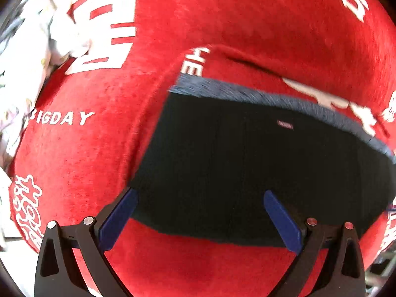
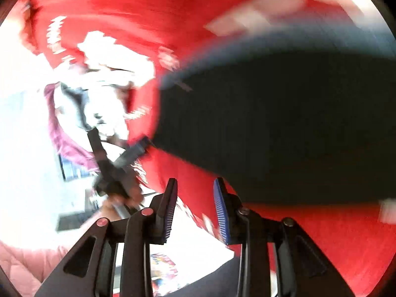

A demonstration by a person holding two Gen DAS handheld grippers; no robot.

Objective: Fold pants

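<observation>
The pants (image 1: 247, 163), folded dark, lie on a red cloth (image 1: 99, 153) just beyond the left claw (image 1: 200, 210), whose fingers stand wide apart and empty. The right claw (image 2: 195, 205) is partly apart, holding nothing; its view is blurred. Cloth reads "BIGDAY".

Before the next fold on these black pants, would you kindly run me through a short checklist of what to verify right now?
1. Left gripper open and empty: ok.
2. Right gripper free of cloth: ok, nothing between its jaws.
3. Black pants lying flat on the red blanket: ok in the left wrist view.
4. Pants edges aligned: cannot tell, far side cut off.
5. Right wrist view sharp enough to aim: not ok, blurred.
</observation>
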